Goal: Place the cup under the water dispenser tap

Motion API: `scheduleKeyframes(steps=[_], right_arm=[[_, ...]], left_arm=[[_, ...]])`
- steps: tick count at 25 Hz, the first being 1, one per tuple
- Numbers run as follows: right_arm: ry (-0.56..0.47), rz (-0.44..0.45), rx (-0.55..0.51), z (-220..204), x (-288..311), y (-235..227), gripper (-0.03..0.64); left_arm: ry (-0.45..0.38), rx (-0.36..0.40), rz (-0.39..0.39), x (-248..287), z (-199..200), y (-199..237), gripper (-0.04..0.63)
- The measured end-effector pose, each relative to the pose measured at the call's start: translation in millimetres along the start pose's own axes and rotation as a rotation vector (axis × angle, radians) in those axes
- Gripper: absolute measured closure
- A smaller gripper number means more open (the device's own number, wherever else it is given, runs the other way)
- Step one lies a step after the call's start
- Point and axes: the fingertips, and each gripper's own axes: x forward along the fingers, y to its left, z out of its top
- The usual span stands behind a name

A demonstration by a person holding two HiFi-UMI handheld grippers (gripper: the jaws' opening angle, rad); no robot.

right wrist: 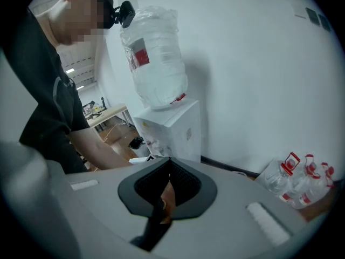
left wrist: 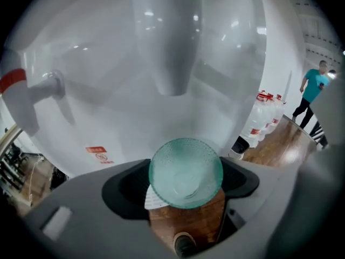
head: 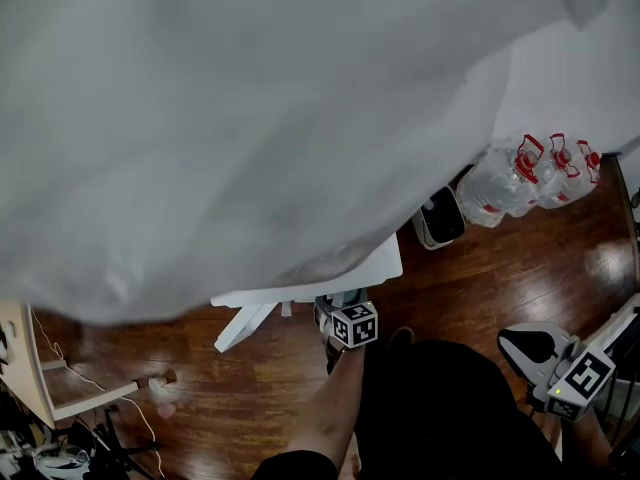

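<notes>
A pale green glass cup (left wrist: 186, 171) is clamped by its sides in my left gripper (left wrist: 186, 183), its mouth turned toward the camera. It is held close against the white front of the water dispenser (left wrist: 108, 117). A white spout (left wrist: 171, 58) hangs above the cup, and a tap with a red handle (left wrist: 21, 85) sticks out at the left. In the head view the left gripper (head: 345, 320) is by the dispenser's white base (head: 300, 286); the cup is hidden there. My right gripper (right wrist: 166, 190) is shut on nothing and stays back at the lower right (head: 560, 363).
The dispenser (right wrist: 170, 128) with its big water bottle (right wrist: 155, 55) stands against a white wall. Several spare bottles with red caps (head: 530, 173) and a small bin (head: 438, 218) stand on the wooden floor to the right. A person in a teal shirt (left wrist: 314, 90) walks far right.
</notes>
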Motion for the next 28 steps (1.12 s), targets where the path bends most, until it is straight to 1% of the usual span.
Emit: scheduleKeyframes(steps=[2, 4, 6, 8, 11, 14, 16, 19, 21, 24, 26, 27, 28], right_arm=[[0.008, 0.003, -0.025, 1.9, -2.3, -4.5, 0.615], [-0.006, 0.018, -0.042, 8.9, -3.8, -4.5, 0.615], [-0.035, 0.036, -0.027, 17.0, -4.1, -1.2, 0.615], [-0.027, 0.036, -0.024, 15.7, -6.6, -0.4, 0.615], [-0.015, 0.026, -0.036, 11.4, -12.3, 1.4, 0.615], [-0.04, 0.006, 0.015, 13.5, -17.8, -0.6, 0.615], [-0.053, 0.028, 0.035, 17.3, -23.4, 4.3, 0.615], [-0.077, 0.08, 0.0, 31.0, -33.1, 16.3, 0.615], [-0.101, 0.097, -0.004, 41.9, -40.5, 17.2, 0.615], [-0.132, 0.095, -0.02, 47.7, -50.5, 11.1, 0.615], [-0.172, 0.098, -0.011, 49.9, -54.4, 10.0, 0.615], [-0.185, 0.114, -0.002, 49.3, -55.2, 11.6, 0.616], [-0.189, 0.139, -0.003, 46.6, -54.8, 13.9, 0.616]], left_arm=[[0.01, -0.002, 0.01, 0.0, 0.2, 1.7, 0.101], [0.022, -0.005, 0.015, -1.6, 0.1, 4.8, 0.098], [0.031, 0.012, 0.016, -3.1, -1.0, 7.3, 0.096], [0.028, 0.024, 0.009, -4.1, -1.9, 8.9, 0.078], [0.015, 0.046, -0.008, -7.0, -0.4, 11.7, 0.075], [0.009, 0.067, -0.021, -14.7, 7.5, 9.4, 0.063], [0.018, 0.07, -0.037, -30.8, 9.5, 4.3, 0.063], [0.016, 0.1, -0.08, -71.2, 13.5, -0.3, 0.063], [0.001, 0.125, -0.106, -103.4, 17.3, -3.5, 0.063], [-0.019, 0.151, -0.127, -152.2, 20.6, -6.5, 0.109], [-0.048, 0.176, -0.124, -186.0, 28.3, -6.0, 0.146], [-0.072, 0.189, -0.116, -204.2, 34.3, -5.1, 0.175], [-0.102, 0.202, -0.106, -222.3, 41.3, -3.6, 0.243]])
